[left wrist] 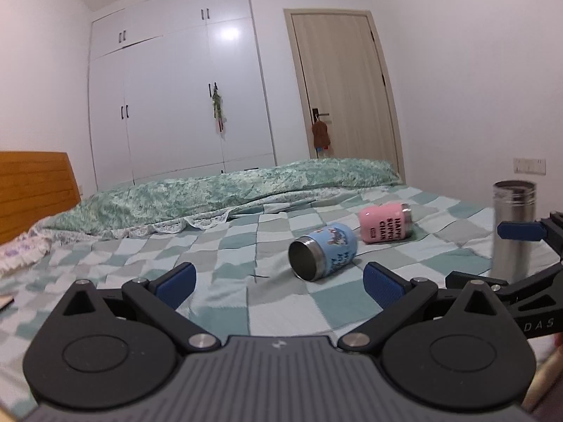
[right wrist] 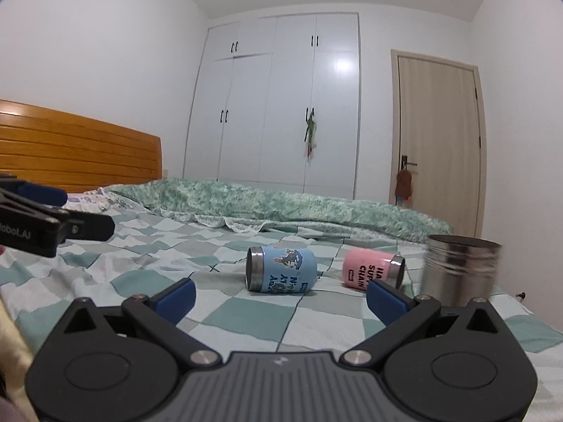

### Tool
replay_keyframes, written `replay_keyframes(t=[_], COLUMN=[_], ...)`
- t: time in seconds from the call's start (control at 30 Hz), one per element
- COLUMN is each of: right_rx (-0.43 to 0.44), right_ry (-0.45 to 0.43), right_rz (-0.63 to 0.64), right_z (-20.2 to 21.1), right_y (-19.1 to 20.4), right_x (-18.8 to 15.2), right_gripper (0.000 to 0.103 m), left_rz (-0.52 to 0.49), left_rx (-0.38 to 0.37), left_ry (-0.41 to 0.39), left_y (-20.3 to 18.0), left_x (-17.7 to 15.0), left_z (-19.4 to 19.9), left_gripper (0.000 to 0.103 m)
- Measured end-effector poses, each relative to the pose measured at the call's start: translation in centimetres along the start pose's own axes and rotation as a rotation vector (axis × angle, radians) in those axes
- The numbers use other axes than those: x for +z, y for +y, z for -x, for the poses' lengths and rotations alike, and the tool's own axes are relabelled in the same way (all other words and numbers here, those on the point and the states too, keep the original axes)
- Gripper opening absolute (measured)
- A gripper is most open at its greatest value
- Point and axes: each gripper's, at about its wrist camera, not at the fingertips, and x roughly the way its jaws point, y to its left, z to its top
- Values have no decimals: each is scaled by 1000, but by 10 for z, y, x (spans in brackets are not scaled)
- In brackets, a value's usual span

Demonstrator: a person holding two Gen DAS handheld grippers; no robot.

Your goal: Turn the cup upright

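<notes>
**A:** Well, from the left wrist view, the left tongs [left wrist: 278, 281] stand wide and hold nothing. The blue cup [left wrist: 323, 254] lies on its side on the bed [left wrist: 225, 302], just ahead and a little right of the right pad, its open mouth turned toward the tongs. The pink cup [left wrist: 385, 222] lies beyond it, also tipped. A steel cup [left wrist: 513, 228] stands upright far to the right, with the right tongs reaching in beside it.

**B:** How would you go at the blue one?

**A:** I'd take it across the body near the middle, not the rim, then swing the mouth up and set it down gently; the quilt looks soft, so a tilted base may topple.

**B:** And the right wrist view?

**A:** The right tongs [right wrist: 281, 297] are wide too, empty. The blue cup [right wrist: 281, 270] sits straight ahead between the pads, mouth toward the left; the pink cup [right wrist: 373, 269] lies right of it, partly behind the right pad.

**B:** Anything unclear?

**A:** The steel cup [right wrist: 461, 269] is blurred and its base is hidden behind the tongs. The cups' lettering is only partly readable.
</notes>
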Motion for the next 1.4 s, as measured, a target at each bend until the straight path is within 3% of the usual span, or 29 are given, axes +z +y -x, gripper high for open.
replay_keyframes(t=[0.37, 0.7, 1.03, 1.4], right_rx=[-16, -28, -97, -57], right_ry=[98, 190, 302, 347], right_rz=[-42, -154, -291, -192], right_z=[-92, -173, -207, -239], right_y=[-8, -46, -103, -126], right_x=[18, 28, 19, 23], right_gripper=[103, 103, 103, 103], left_rz=[-107, -154, -222, -364], left_rx=[-61, -149, -278, -400], left_ry=[76, 142, 252, 410], left_y=[16, 11, -14, -48], left_x=[22, 40, 51, 37], left_z=[-91, -181, -260, -329], left_gripper=[103, 103, 103, 103])
